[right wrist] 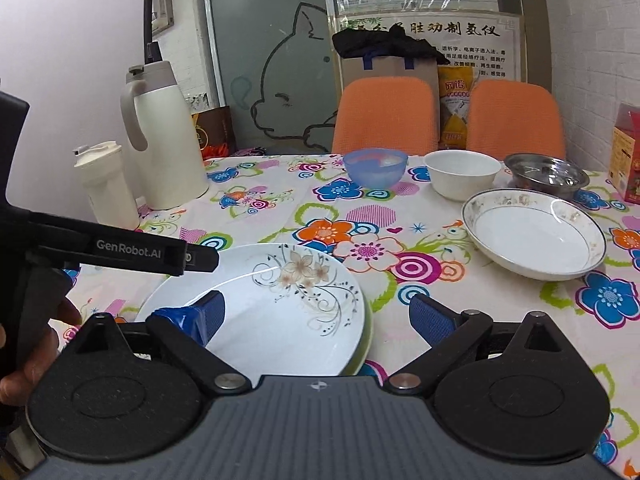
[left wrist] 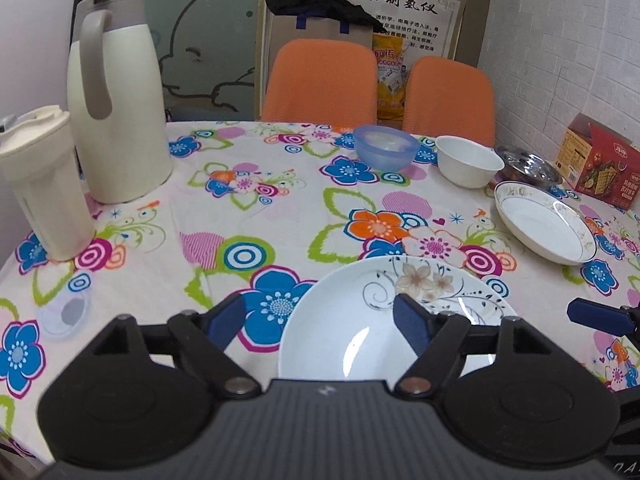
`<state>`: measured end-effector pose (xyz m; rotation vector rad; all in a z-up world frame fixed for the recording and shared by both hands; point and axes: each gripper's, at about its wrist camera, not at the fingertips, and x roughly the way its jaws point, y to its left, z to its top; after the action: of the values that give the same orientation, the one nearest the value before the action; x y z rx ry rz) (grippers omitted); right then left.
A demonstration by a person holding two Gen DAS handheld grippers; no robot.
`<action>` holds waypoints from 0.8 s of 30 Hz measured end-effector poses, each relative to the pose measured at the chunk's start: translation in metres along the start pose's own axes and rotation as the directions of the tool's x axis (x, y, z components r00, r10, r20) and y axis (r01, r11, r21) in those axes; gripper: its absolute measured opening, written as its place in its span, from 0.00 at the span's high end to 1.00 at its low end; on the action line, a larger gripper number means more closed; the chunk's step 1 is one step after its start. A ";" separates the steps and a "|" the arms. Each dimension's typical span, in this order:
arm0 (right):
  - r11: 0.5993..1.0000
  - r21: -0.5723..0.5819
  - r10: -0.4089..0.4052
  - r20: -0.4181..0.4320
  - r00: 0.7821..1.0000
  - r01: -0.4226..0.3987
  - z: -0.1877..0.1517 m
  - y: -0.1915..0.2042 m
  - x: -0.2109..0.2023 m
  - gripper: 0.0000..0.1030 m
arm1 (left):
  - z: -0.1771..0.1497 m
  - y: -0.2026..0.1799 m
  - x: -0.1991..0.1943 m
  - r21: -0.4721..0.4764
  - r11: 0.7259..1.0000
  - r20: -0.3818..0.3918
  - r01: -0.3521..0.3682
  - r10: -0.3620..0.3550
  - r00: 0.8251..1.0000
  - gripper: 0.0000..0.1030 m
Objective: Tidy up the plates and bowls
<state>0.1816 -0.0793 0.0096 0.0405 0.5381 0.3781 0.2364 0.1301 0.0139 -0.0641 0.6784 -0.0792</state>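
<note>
A white plate with a brown flower print lies on the tablecloth at the near edge. My left gripper is open over its left rim, right finger above the plate, left finger off it. My right gripper is open across the flower plate's right rim, where a green edge shows under it. Further back stand a blue bowl, a white bowl, a steel bowl and a gold-rimmed deep plate.
A cream thermos jug and a cream tumbler stand at the left. A red box sits at the far right by the wall. Two orange chairs are behind the table. A hand holds the left gripper.
</note>
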 end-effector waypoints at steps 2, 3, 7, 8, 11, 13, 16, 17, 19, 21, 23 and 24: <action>0.999 0.029 -0.013 -0.017 1.000 0.013 -0.003 -0.016 0.000 0.16 | 0.002 -0.006 0.001 0.004 1.000 -0.007 0.021 -0.021 1.000 0.25; 0.999 0.042 -0.026 -0.026 0.999 0.027 -0.003 -0.025 0.000 0.16 | 0.003 -0.010 0.002 0.010 0.999 -0.016 0.034 -0.034 0.999 0.25; 0.985 0.105 -0.138 -0.026 0.990 0.140 0.002 -0.075 -0.005 0.16 | 0.013 -0.032 0.016 0.033 0.993 -0.063 0.115 -0.113 0.992 0.25; 0.977 0.120 -0.176 -0.028 0.984 0.178 0.005 -0.091 -0.005 0.16 | 0.018 -0.040 0.021 0.035 0.989 -0.073 0.141 -0.138 0.988 0.25; 0.950 0.157 -0.267 -0.038 0.963 0.269 0.018 -0.133 0.003 0.16 | 0.037 -0.062 0.040 0.032 0.978 -0.100 0.205 -0.201 0.974 0.24; 0.937 0.171 -0.299 -0.055 0.953 0.304 0.025 -0.157 0.014 0.16 | 0.054 -0.081 0.059 0.034 0.973 -0.124 0.228 -0.222 0.967 0.10; 0.922 0.190 -0.326 -0.085 0.941 0.337 0.033 -0.188 0.034 0.16 | 0.078 -0.113 0.088 0.058 0.965 -0.152 0.258 -0.246 0.957 0.08; 0.920 0.194 -0.326 -0.104 0.940 0.340 0.034 -0.196 0.042 0.16 | 0.085 -0.124 0.097 0.073 0.963 -0.157 0.260 -0.247 0.956 0.08; 0.921 0.196 -0.316 -0.129 0.940 0.337 0.036 -0.209 0.054 0.16 | 0.098 -0.145 0.117 0.110 0.954 -0.168 0.280 -0.260 0.951 0.08; 0.923 0.190 -0.306 -0.162 0.938 0.334 0.037 -0.216 0.067 0.16 | 0.105 -0.163 0.141 0.122 0.952 -0.201 0.280 -0.253 0.947 0.08; 0.932 0.181 -0.284 -0.175 0.943 0.315 0.037 -0.218 0.075 0.16 | 0.110 -0.176 0.167 0.124 0.950 -0.242 0.286 -0.251 0.937 0.08; 0.935 0.176 -0.277 -0.180 0.944 0.308 0.038 -0.218 0.078 0.16 | 0.112 -0.182 0.180 0.118 0.951 -0.263 0.286 -0.248 0.932 0.08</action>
<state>0.3370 -0.2513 -0.0263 0.1265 0.7224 0.0322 0.4368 -0.0638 0.0035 0.0034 0.9066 -0.4085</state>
